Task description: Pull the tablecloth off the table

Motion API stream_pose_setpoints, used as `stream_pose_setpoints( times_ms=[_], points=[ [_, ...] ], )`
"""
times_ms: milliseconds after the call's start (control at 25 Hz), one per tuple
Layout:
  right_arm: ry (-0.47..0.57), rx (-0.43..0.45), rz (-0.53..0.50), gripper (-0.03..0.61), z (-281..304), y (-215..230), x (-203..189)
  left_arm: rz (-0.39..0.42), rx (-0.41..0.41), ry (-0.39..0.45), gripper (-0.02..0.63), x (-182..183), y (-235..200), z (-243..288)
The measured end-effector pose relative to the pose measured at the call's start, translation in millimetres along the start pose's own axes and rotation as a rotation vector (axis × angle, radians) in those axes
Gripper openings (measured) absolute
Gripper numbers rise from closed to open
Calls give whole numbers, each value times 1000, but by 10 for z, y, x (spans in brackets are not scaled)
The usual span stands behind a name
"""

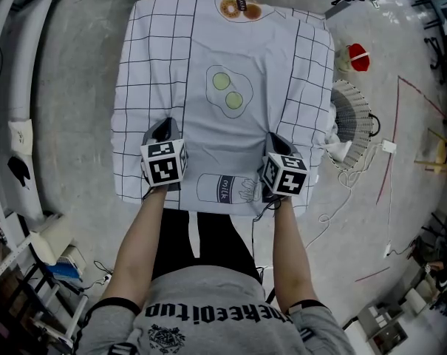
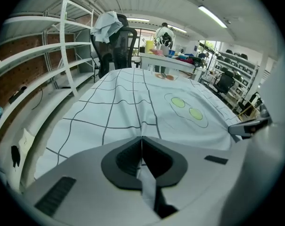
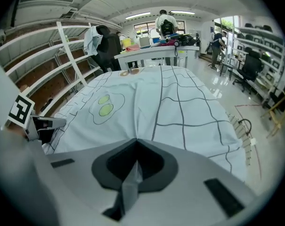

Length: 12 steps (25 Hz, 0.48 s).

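Note:
A white tablecloth (image 1: 223, 58) with black grid side panels and printed eggs, milk carton and doughnuts covers the table. My left gripper (image 1: 162, 133) is on its near left part, jaws shut with a fold of cloth (image 2: 147, 182) pinched between them. My right gripper (image 1: 276, 145) stands on the near right part, also shut on a fold of cloth (image 3: 130, 182). Both marker cubes sit near the table's front edge. In the left gripper view the tablecloth (image 2: 133, 102) stretches away flat; the right gripper view shows the tablecloth (image 3: 170, 102) the same way.
A white fan or wire basket (image 1: 354, 117) and a red object (image 1: 358, 56) lie on the floor right of the table. Cables trail on the floor at right. White shelving (image 2: 48, 55) runs along the left. A desk with a person behind it (image 3: 166, 25) stands beyond the far edge.

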State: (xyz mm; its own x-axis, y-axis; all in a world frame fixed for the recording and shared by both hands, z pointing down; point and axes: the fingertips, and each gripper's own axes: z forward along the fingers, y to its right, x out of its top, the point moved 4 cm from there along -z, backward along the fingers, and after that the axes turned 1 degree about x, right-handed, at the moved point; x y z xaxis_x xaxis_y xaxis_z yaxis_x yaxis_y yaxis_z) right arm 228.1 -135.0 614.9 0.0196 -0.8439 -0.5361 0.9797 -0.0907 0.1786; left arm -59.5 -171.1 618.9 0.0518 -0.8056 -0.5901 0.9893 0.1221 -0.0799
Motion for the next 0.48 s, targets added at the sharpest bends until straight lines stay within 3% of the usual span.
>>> stream_pose_setpoints(
  times_ms=[480],
  points=[
    [114, 90, 158, 9, -320, -61, 139, -63, -76, 20, 12, 159, 59, -271]
  ],
)
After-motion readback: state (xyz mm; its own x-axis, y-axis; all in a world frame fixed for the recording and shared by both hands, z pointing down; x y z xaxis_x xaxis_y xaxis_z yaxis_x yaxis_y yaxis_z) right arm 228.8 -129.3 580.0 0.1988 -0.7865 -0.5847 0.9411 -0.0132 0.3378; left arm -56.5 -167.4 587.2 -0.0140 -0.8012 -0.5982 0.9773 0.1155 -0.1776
